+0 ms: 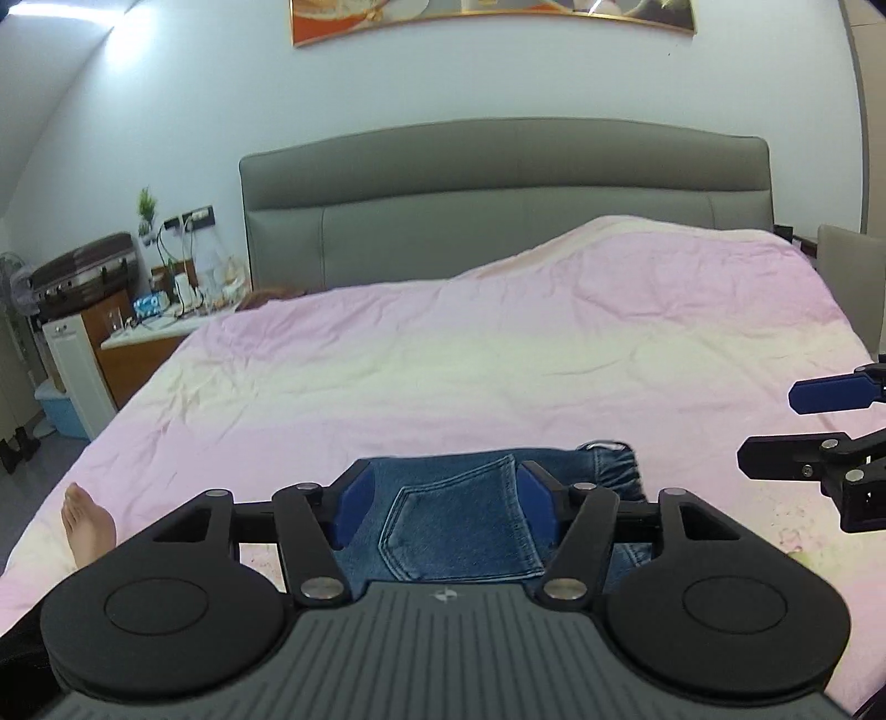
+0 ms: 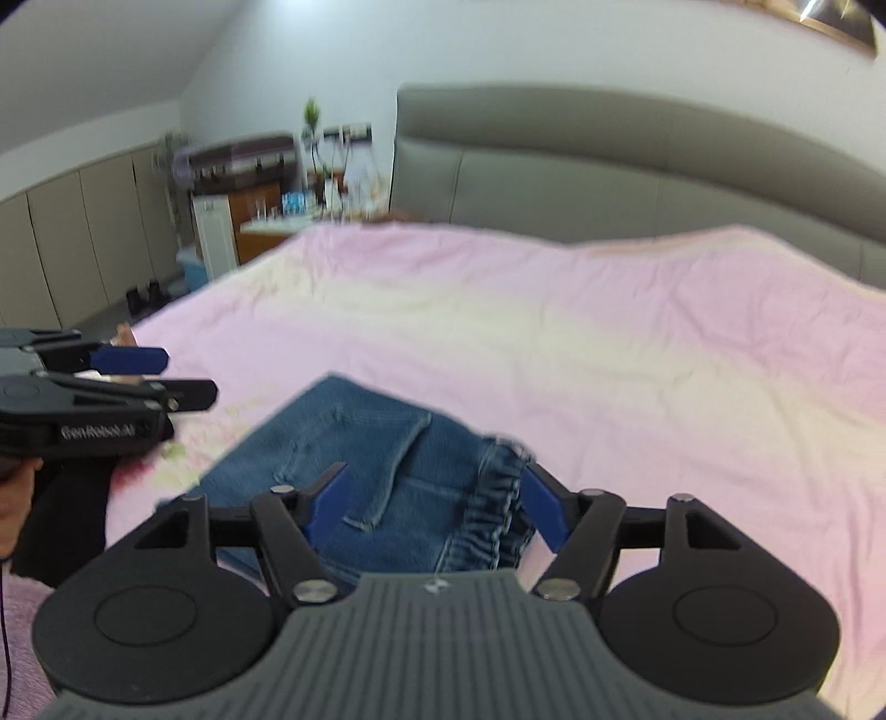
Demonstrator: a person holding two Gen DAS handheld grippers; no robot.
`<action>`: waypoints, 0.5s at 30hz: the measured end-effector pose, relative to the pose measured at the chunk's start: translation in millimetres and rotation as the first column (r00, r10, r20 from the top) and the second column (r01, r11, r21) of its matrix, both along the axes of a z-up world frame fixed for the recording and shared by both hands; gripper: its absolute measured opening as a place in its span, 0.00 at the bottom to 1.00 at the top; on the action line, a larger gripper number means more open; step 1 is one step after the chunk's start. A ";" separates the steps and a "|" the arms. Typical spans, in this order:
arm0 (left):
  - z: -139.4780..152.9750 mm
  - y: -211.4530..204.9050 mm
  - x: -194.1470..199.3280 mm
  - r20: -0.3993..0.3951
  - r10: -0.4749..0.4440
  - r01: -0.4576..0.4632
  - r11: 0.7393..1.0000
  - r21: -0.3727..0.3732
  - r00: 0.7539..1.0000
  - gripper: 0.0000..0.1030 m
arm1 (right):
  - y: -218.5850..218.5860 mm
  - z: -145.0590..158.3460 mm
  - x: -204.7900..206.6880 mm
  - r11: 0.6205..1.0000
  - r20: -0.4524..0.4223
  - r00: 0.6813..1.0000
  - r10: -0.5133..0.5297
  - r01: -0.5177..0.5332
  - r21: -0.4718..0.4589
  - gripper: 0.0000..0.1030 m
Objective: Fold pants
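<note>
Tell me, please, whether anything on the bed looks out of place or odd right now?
A bare foot rests on the pink bedcover at its left edge, near the folded jeans. Nothing else stands out.

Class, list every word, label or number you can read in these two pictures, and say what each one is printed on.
"GenRobot.AI" (slightly blurred): side of the left gripper, seen in the right wrist view.
Small emblem on the right gripper body: a mark, no letters.
Picture on the wall: no readable text.

pants point(image 1: 459, 509): 1 | grippers: 2, left point(image 1: 443, 498), right point(image 2: 434, 501) | bed point(image 1: 498, 360): 1 | headboard point(image 1: 498, 183): 1 | bare foot point(image 1: 88, 526): 1
</note>
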State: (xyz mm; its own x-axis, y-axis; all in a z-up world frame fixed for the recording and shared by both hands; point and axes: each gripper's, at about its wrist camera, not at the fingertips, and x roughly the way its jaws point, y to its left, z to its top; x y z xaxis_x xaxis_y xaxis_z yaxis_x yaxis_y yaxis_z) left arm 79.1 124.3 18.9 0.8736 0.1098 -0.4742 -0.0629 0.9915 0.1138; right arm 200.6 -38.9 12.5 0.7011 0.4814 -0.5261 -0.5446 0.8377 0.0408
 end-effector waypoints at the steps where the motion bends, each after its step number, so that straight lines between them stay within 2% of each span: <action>1: 3.9 -6.8 -7.2 0.019 -0.003 0.003 1.000 0.010 1.000 0.72 | -4.3 7.6 -11.3 1.000 0.026 1.000 -0.004 0.004 0.010 0.69; 7: 14.8 -33.7 -46.9 0.109 0.009 -0.011 1.000 0.018 0.994 0.86 | -27.3 35.7 -79.8 0.997 0.158 0.986 -0.043 0.033 0.064 0.80; 12: 3.7 -48.7 -70.9 0.131 0.059 -0.065 0.997 0.042 0.990 0.90 | -30.1 30.2 -132.0 0.996 0.260 0.961 -0.089 0.084 0.031 0.85; 15: -3.5 -53.8 -79.3 0.137 0.085 -0.090 0.996 0.024 0.987 0.90 | -33.2 19.8 -153.9 0.991 0.291 0.948 -0.131 0.126 0.034 0.89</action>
State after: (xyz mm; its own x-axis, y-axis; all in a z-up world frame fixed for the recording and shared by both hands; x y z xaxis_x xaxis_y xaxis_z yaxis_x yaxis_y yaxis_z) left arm -0.2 70.5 15.3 0.9160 0.2011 -0.3472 -0.1662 0.9778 0.1280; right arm 46.7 -72.1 32.3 0.8794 0.3833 -0.2824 -0.4223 0.9018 -0.0913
